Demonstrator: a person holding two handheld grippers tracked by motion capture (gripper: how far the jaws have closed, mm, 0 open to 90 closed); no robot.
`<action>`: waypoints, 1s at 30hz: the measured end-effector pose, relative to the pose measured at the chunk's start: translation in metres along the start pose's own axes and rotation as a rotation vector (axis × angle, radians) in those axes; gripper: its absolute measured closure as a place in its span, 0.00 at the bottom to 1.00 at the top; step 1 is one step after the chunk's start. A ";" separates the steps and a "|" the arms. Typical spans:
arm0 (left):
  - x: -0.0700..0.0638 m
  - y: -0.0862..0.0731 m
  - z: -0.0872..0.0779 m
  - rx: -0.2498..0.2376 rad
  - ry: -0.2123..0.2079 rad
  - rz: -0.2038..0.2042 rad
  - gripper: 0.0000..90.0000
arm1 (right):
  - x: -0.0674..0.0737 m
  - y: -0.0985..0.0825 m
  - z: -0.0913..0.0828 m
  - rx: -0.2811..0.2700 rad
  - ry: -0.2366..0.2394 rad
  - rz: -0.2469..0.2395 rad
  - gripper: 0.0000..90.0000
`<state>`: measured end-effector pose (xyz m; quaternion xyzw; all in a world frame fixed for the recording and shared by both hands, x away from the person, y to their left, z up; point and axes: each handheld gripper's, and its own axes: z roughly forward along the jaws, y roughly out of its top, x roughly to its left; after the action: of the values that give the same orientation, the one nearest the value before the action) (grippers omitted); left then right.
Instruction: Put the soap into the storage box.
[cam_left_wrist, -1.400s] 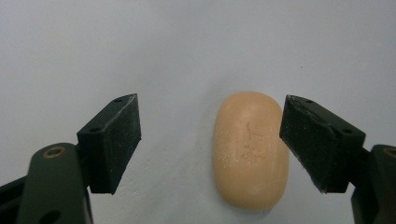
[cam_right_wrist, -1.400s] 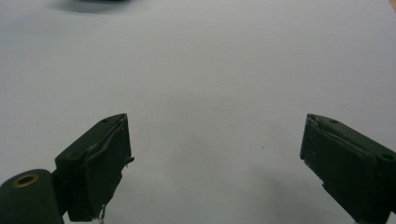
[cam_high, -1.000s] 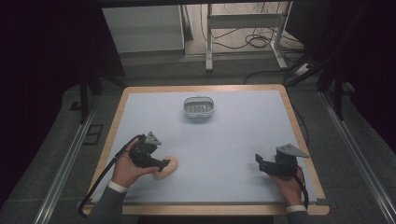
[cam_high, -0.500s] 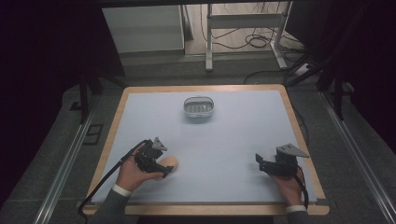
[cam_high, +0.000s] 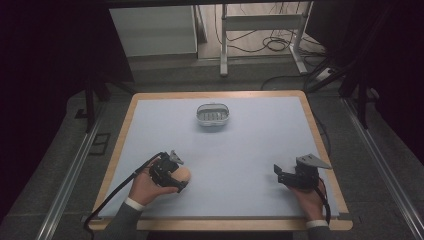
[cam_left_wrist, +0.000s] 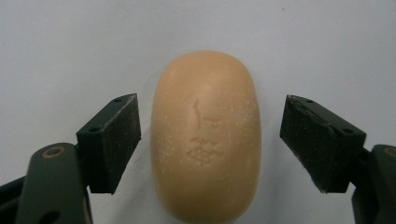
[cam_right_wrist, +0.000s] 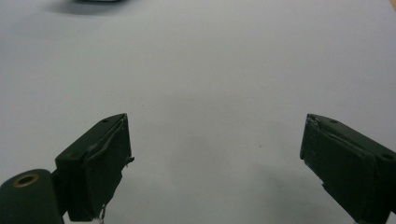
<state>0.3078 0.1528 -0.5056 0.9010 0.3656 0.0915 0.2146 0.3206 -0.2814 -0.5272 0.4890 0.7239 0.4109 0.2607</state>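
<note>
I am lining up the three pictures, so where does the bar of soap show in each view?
High view: the bar of soap lies at the lower left of the table, just right of the left gripper.
Left gripper view: it fills the centre, between the two open jaws, with a gap on each side.
Right gripper view: no soap here.
Shared landmark: the pale blue table top.

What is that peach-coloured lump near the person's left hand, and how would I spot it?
Start at the pale blue table and look to its near left corner, where the left gripper hangs over it. Between its open jaws, which have just been closing, lies an oval bar of soap, untouched by either pad. It is peach-coloured with a stamped mark, unlike the grey soap dish at the far side.
</note>
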 end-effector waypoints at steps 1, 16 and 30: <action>0.000 -0.001 0.001 0.001 -0.009 -0.006 0.23 | 0.000 0.000 0.000 -0.003 0.002 0.001 0.10; 0.003 -0.008 0.010 0.024 0.002 -0.021 0.32 | 0.000 0.000 0.000 -0.001 -0.003 0.000 0.10; 0.004 -0.008 0.008 0.019 0.009 -0.010 0.36 | 0.000 0.000 0.000 0.003 -0.004 0.002 0.10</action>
<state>0.3087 0.1582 -0.5162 0.9008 0.3719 0.0911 0.2046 0.3210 -0.2813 -0.5273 0.4910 0.7234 0.4092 0.2613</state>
